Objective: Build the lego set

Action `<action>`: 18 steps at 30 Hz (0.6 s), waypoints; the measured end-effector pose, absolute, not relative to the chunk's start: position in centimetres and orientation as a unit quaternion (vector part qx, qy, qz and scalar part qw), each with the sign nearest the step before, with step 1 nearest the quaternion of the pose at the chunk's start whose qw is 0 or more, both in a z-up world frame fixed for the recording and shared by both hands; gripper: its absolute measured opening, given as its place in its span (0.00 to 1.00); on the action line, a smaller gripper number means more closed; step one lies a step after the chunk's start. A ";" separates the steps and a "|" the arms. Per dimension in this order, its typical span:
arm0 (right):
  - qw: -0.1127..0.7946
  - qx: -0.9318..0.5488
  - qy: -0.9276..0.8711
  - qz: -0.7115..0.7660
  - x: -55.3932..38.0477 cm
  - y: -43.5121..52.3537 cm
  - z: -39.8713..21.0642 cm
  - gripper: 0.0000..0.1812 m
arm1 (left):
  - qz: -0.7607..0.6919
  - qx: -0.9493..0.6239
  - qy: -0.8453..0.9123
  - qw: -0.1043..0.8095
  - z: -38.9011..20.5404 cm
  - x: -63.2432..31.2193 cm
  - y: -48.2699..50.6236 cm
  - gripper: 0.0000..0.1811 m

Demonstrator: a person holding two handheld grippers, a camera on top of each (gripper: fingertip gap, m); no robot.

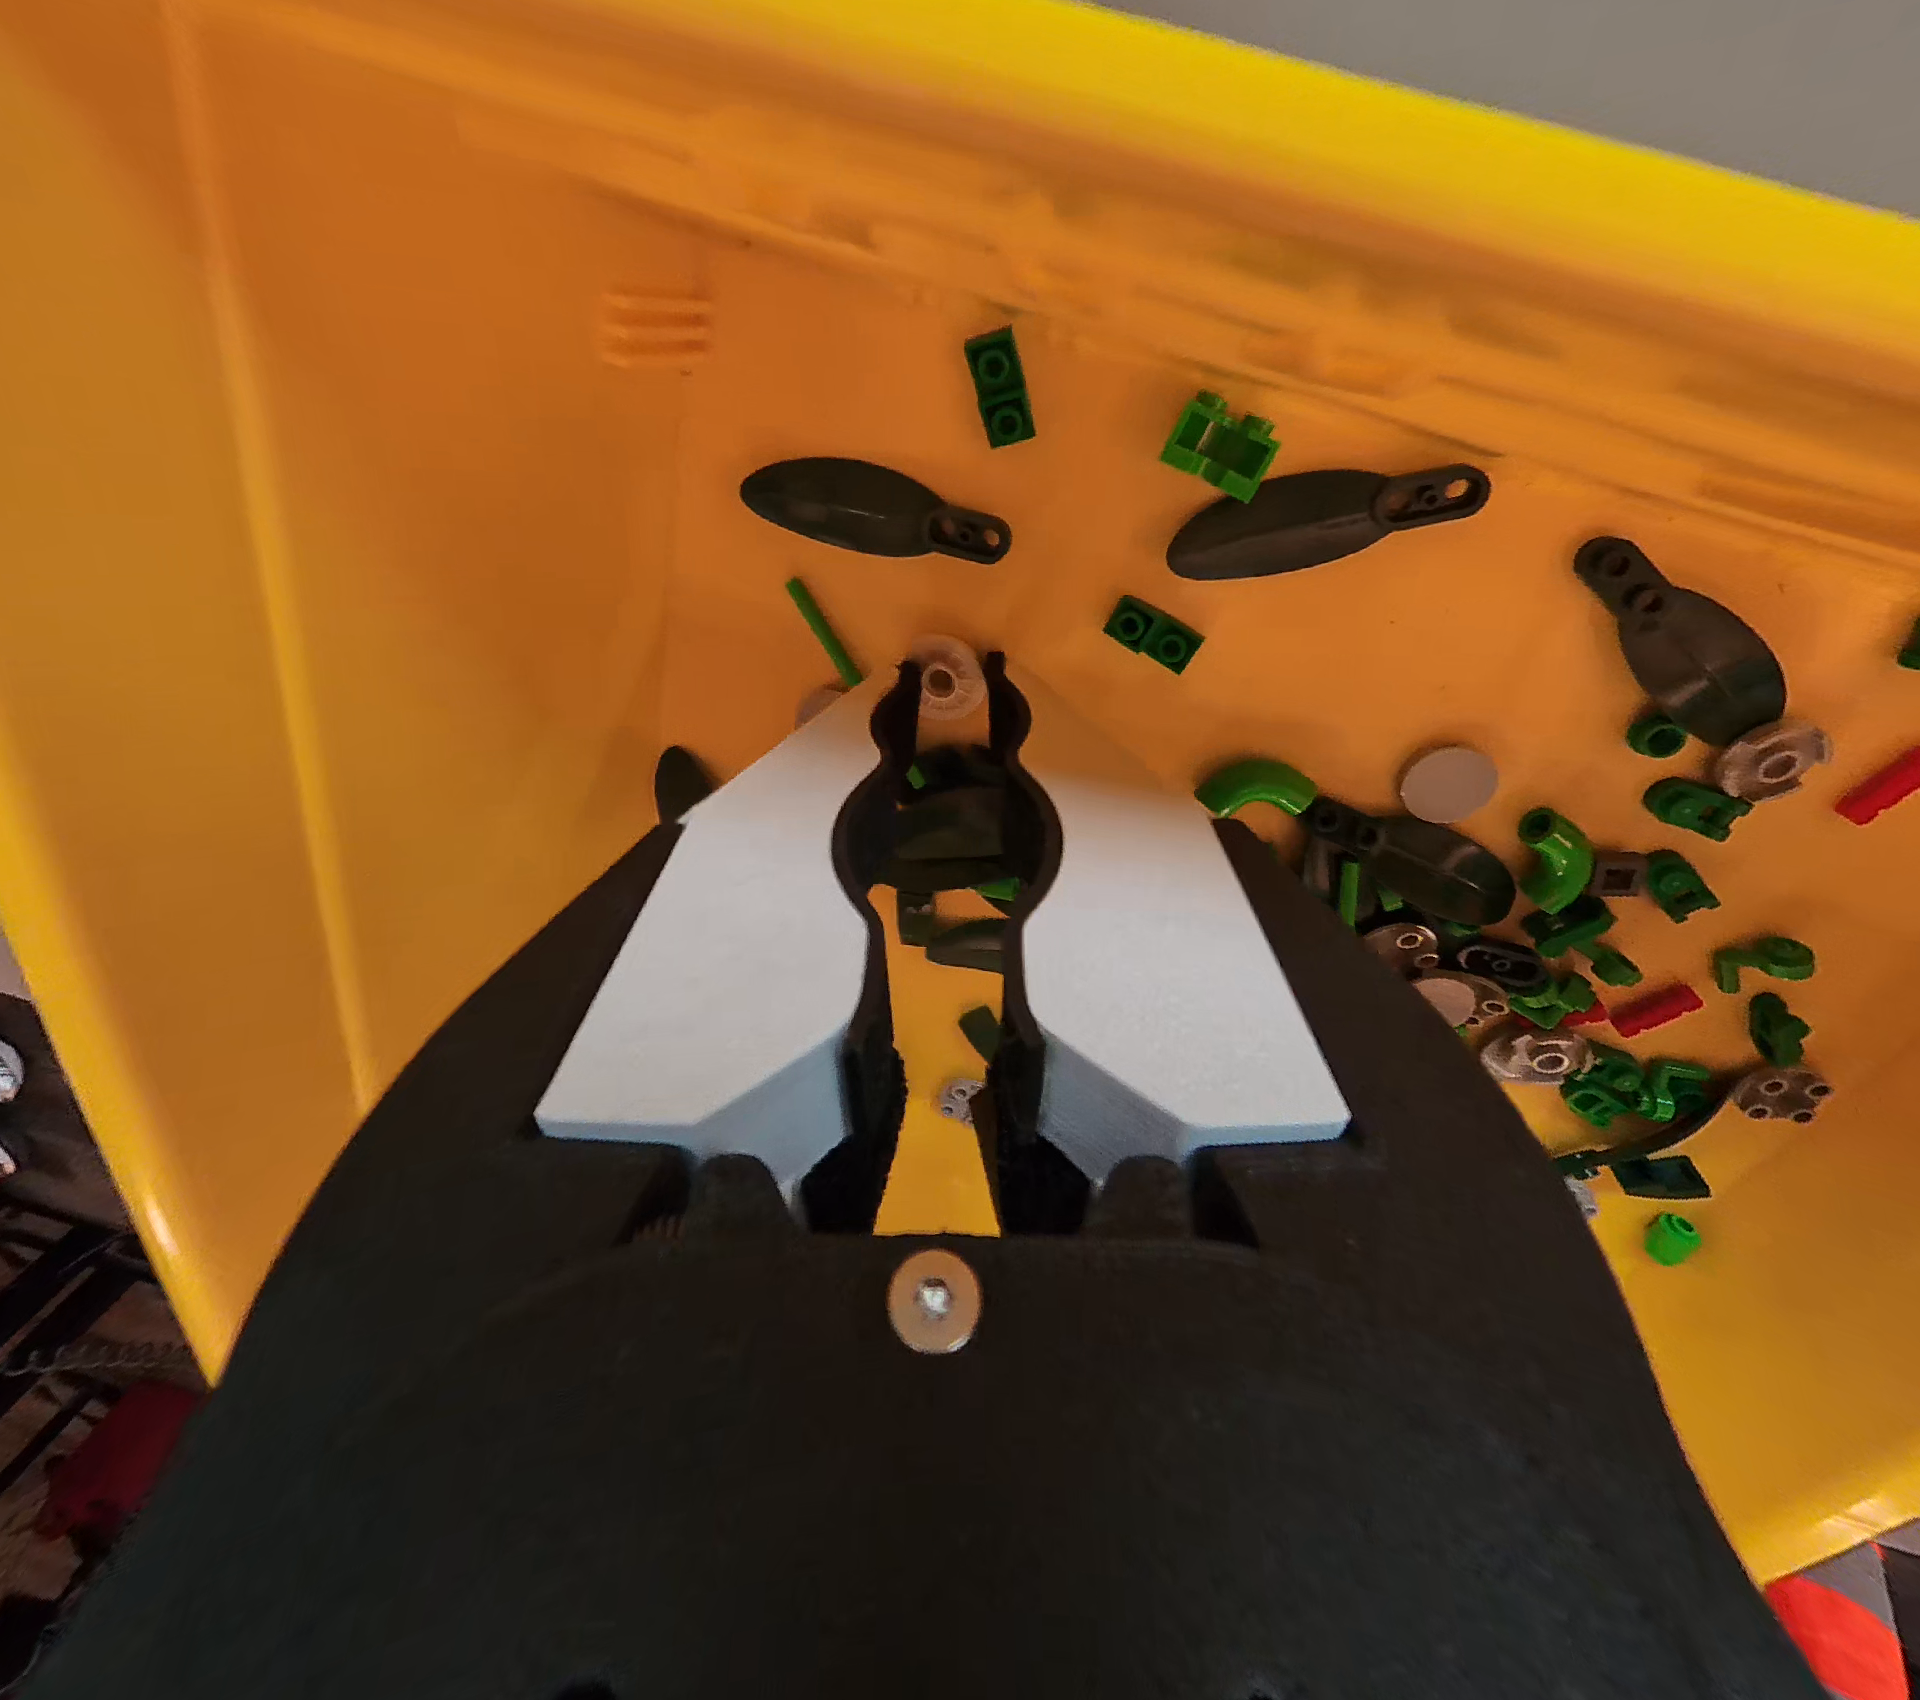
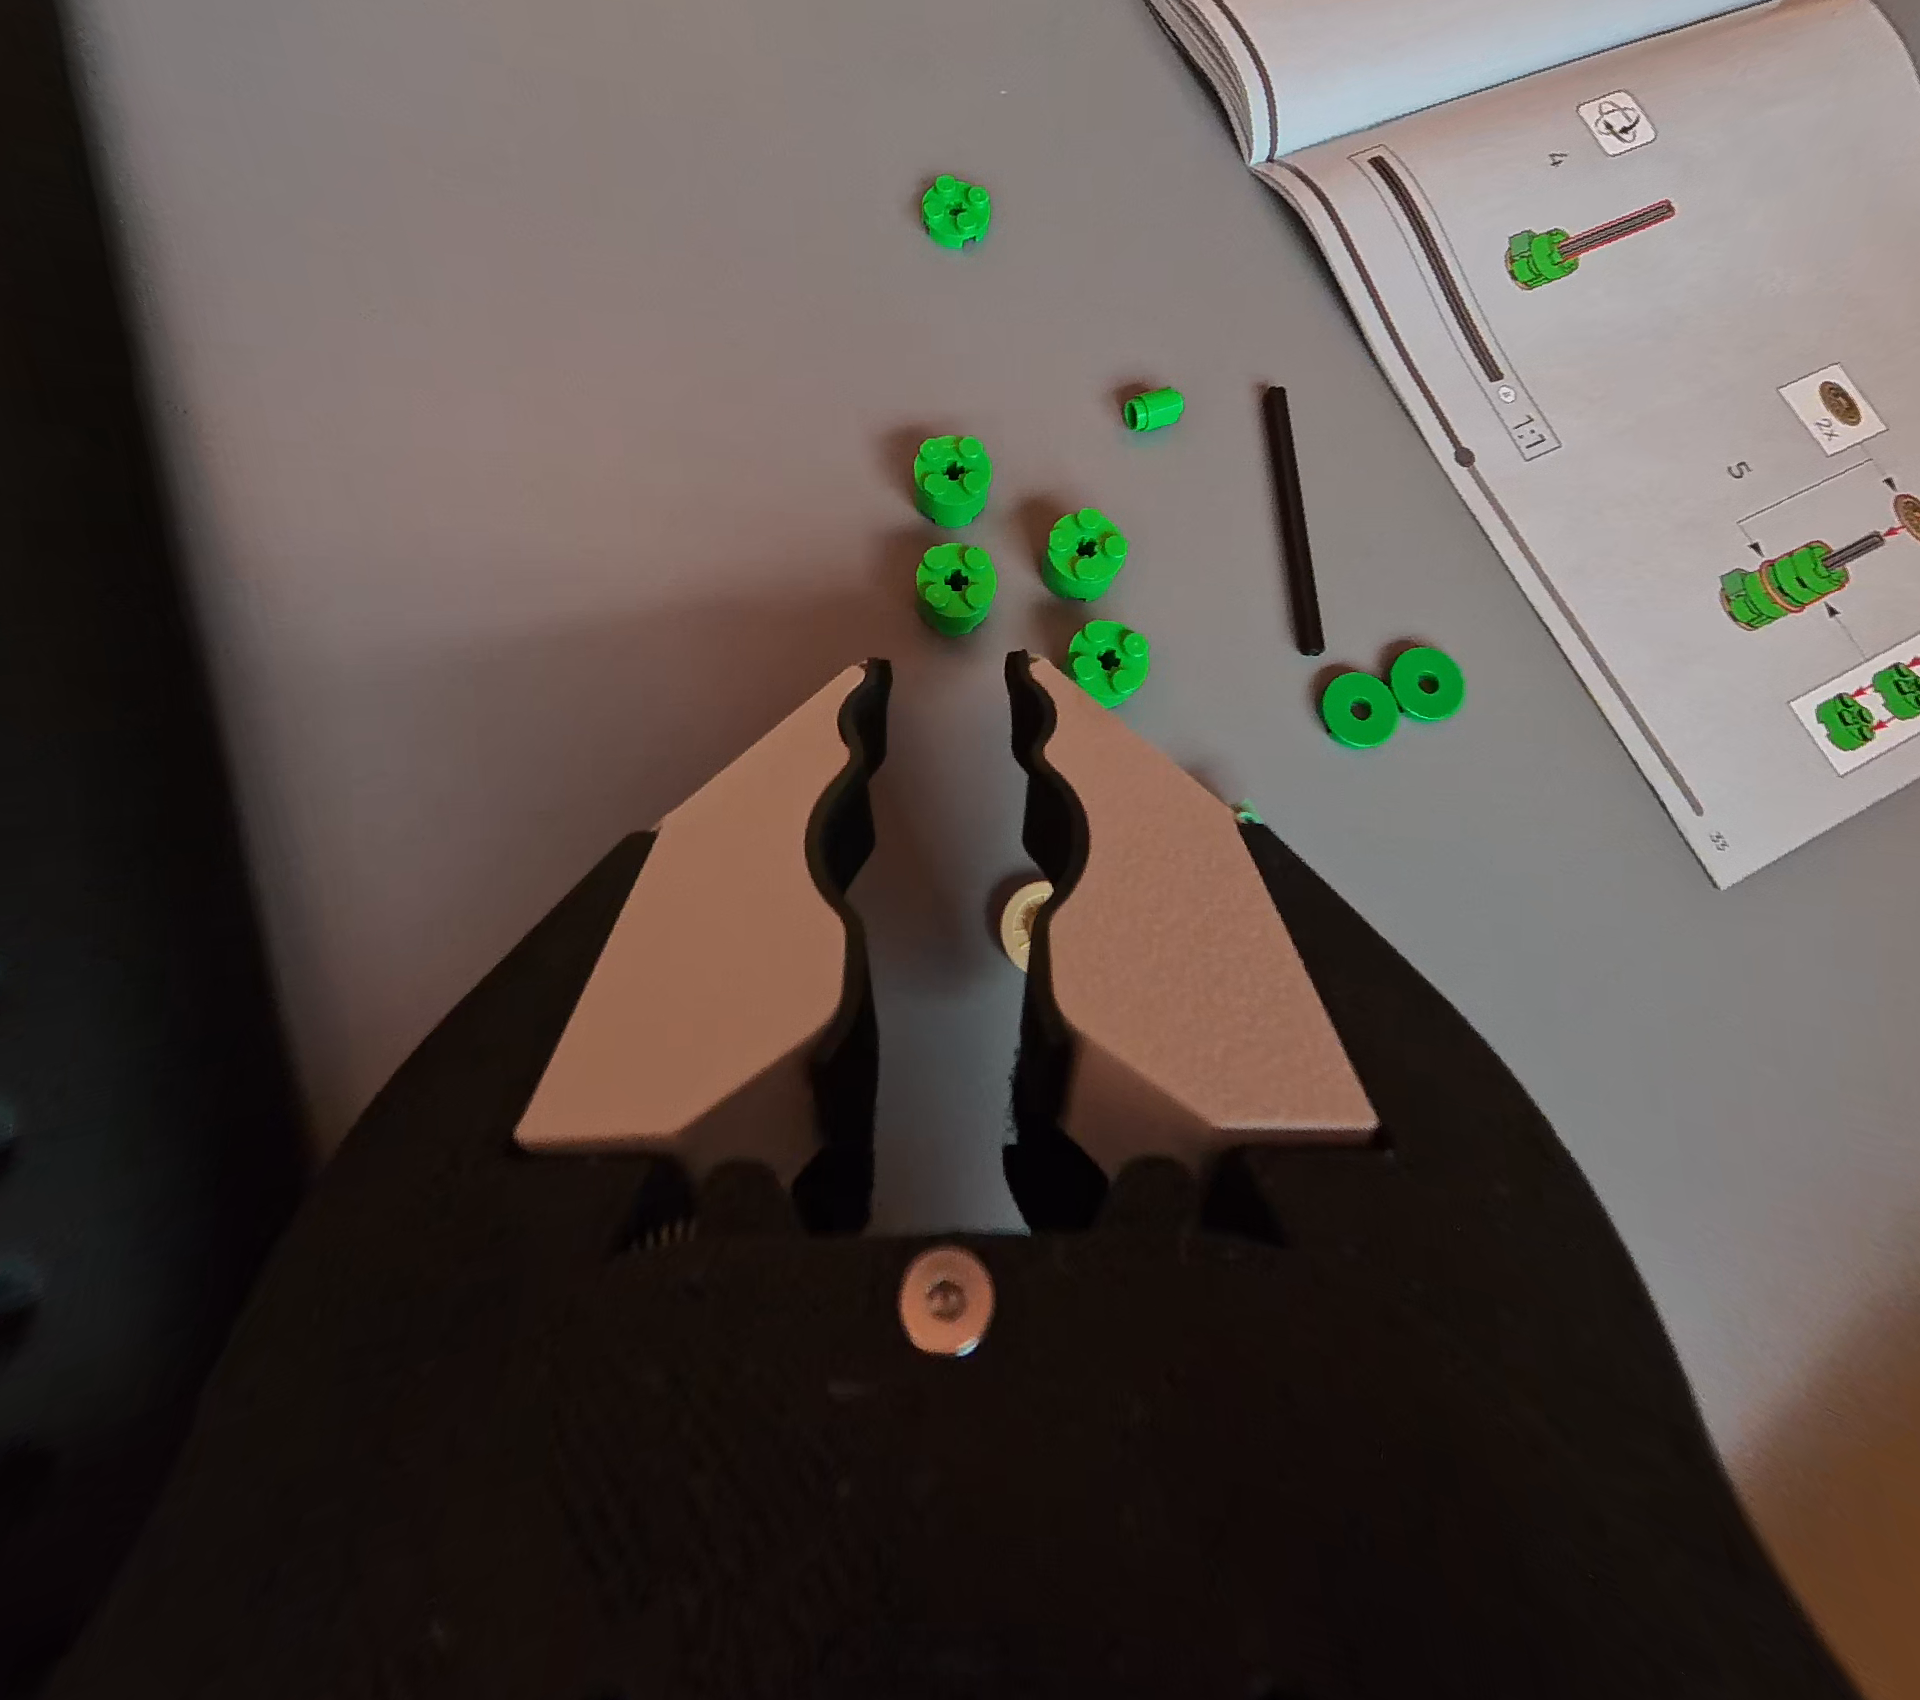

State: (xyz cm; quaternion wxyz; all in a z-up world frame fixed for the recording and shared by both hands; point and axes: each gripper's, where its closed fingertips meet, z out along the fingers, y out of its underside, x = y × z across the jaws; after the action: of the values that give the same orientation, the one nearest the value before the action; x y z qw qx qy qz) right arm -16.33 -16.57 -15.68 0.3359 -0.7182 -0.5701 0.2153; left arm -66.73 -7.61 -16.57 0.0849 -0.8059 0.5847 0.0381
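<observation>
In the left wrist view my left gripper (image 1: 948, 676) reaches into a yellow bin (image 1: 436, 507). Its tips close on either side of a pale round piece with a centre hole (image 1: 943, 682). Loose green, black, grey and red Lego parts lie on the bin floor, among them black leaf-shaped parts (image 1: 862, 507) and a green two-stud plate (image 1: 1000, 387). In the right wrist view my right gripper (image 2: 948, 671) is open and empty above a grey table (image 2: 520, 300). Several green round bricks (image 2: 954, 580) lie just ahead of it, with a black axle (image 2: 1291, 520) and two green flat rings (image 2: 1392, 696).
An open instruction booklet (image 2: 1558, 92) lies at the table's right. A small green cylinder (image 2: 1153, 409) lies near the axle. A tan round piece (image 2: 1016, 921) shows partly under my right finger. A dense pile of parts (image 1: 1558, 975) fills the bin's right side. Across from one pair of fingers to the other is roughly 50 centimetres. From my left tips it is roughly 5 centimetres to the green two-stud plate (image 1: 1000, 387); from my right, 45 centimetres.
</observation>
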 end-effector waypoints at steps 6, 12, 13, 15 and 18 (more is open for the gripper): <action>0.330 -0.717 -0.575 0.216 -16.4 -16.8 -15.8 0.13 | 0.029 -0.811 0.579 0.081 -16.6 -66.6 -8.9 0.07; 0.326 -0.717 -0.577 0.217 -16.5 -17.0 -16.0 0.13 | 0.019 -0.811 0.579 0.083 -16.6 -66.1 -9.8 0.08; 0.325 -0.717 -0.578 0.217 -16.5 -17.0 -16.0 0.13 | 0.018 -0.813 0.577 0.084 -16.5 -66.1 -9.8 0.08; 0.325 -0.716 -0.578 0.217 -16.5 -17.0 -16.0 0.13 | 0.012 -0.818 0.569 0.084 -16.3 -66.3 -9.7 0.08; 0.325 -0.717 -0.577 0.219 -16.5 -17.0 -16.0 0.13 | -0.017 -0.829 0.551 0.093 -15.7 -66.1 -9.5 0.11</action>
State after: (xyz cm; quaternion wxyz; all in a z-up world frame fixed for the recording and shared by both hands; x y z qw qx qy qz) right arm -16.50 -17.04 -15.99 0.3252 -0.7166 -0.5769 0.2189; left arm -66.07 -9.52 -15.67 0.0934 -0.8293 0.5507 -0.0173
